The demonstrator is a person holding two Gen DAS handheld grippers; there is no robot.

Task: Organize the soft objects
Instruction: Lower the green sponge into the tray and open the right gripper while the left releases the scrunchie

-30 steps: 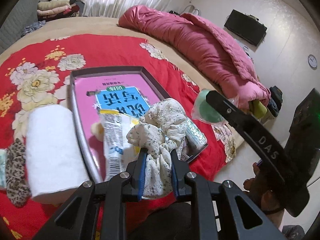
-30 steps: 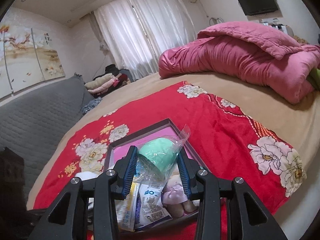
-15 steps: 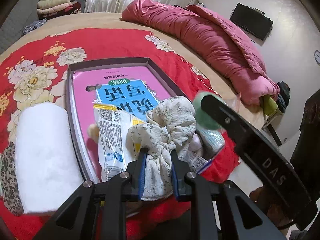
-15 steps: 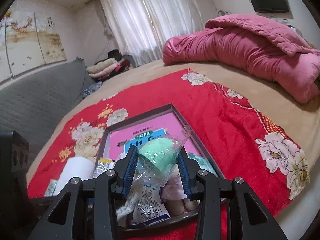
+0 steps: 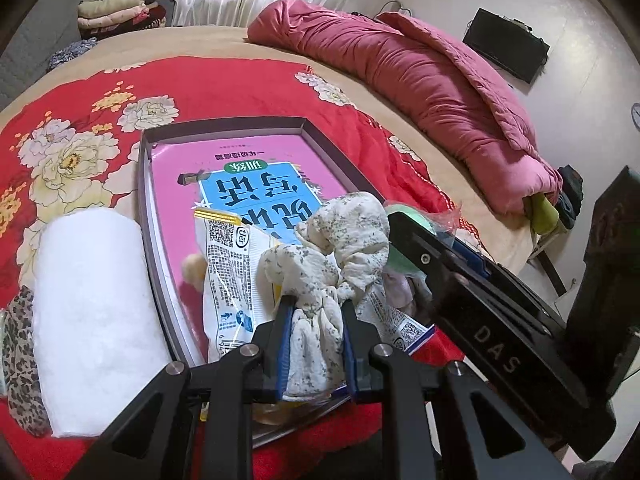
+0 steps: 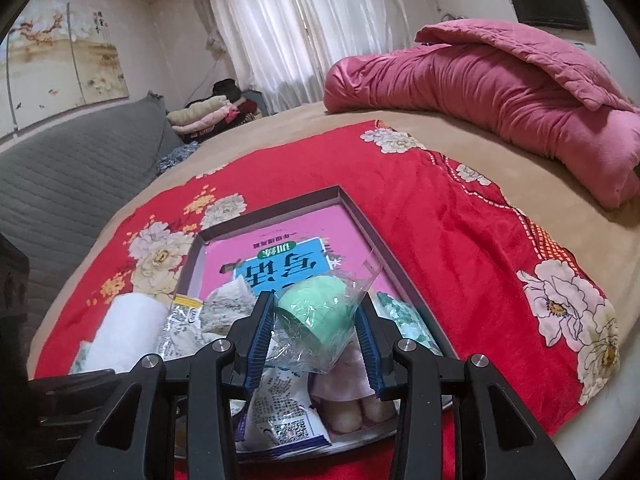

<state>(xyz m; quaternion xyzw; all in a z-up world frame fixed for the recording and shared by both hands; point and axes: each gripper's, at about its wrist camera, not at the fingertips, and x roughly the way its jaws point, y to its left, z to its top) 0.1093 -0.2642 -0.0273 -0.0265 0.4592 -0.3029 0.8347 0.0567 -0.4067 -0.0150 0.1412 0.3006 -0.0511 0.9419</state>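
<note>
The left gripper (image 5: 316, 332) is clamped narrow on a cream scrunchie (image 5: 340, 248) with a fine dark speckle, its gathered cloth bunched above the blue pads and hanging over the near end of the tray (image 5: 224, 126). The right gripper (image 6: 316, 332) holds a mint-green sponge in a clear crinkled wrapper (image 6: 320, 312) between its blue pads, jaws at a middling width, also above the tray's near end. In the left wrist view the right gripper's black arm crosses at right, and the letters "DAS" read along it in pale print.

Under both grippers lie white sachets (image 5: 228, 276) with a yellow top edge, a QR code and small print too fine to read. A pale pink soft thing (image 6: 348, 364) sits just below the sponge.

The tray is a shallow dark-rimmed box; on its floor lies a pink booklet (image 5: 240, 160) with a blue panel of large Chinese characters, seen upside down.

Left of the tray, touching its rim, lies a white fluffy roll (image 5: 92, 300), with a leopard-print cloth (image 5: 20, 360) just beyond it at the far left.

All rest on a red blanket with cream flowers (image 6: 460, 220). Far off lie a rolled pink quilt (image 6: 500, 80), folded clothes (image 6: 208, 116), white curtains (image 6: 300, 20) and a wall-mounted black screen (image 6: 548, 0).
</note>
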